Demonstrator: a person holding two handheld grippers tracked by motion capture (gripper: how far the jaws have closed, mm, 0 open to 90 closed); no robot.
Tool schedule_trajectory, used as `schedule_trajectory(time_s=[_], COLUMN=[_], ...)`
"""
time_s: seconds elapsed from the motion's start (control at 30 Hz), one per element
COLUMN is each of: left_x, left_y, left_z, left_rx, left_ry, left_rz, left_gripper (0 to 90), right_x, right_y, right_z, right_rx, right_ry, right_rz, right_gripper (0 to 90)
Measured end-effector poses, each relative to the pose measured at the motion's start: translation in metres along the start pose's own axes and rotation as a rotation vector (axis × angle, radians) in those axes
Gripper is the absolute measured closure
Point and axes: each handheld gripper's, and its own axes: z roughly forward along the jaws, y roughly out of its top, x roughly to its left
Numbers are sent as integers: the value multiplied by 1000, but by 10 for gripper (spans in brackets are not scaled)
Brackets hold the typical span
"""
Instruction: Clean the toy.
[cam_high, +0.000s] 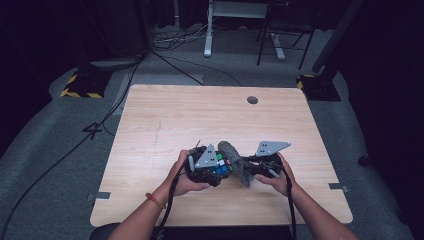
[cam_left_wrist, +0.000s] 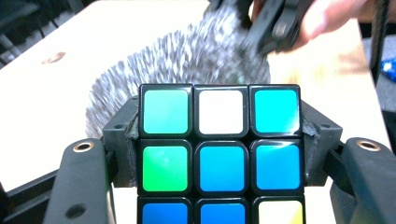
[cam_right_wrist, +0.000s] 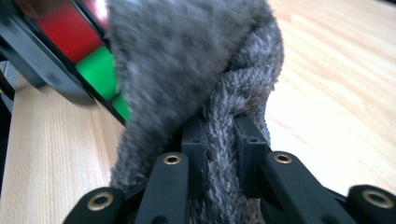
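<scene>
Near the front edge of the pale wooden tabletop (cam_high: 165, 115), left claw (cam_high: 214, 170) clamped on multicoloured puzzle cube (cam_left_wrist: 219, 154), right claw (cam_right_wrist: 223, 154) pinching fuzzy grey cloth (cam_right_wrist: 196, 70), draped against the cube's right-hand face.

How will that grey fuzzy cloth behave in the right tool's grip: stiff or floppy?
Probably floppy: the grey cloth bunches between the right tool and drapes loosely against the puzzle cube. Its thick pile suggests it is light and grips well rather than slipping. It likely gives little push, folding under pressure.
</scene>
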Motion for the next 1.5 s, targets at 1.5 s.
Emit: schedule_trajectory(time_s=[1.5], left_x=[1], left_y=[-6], left_z=[16], left_rx=[92], left_ry=[-17], left_rz=[-30], left_gripper=[334], right_x=[8], right_y=[7], right_z=[-12], right_rx=[-129], right_ry=[53], right_rz=[-8], right_gripper=[780])
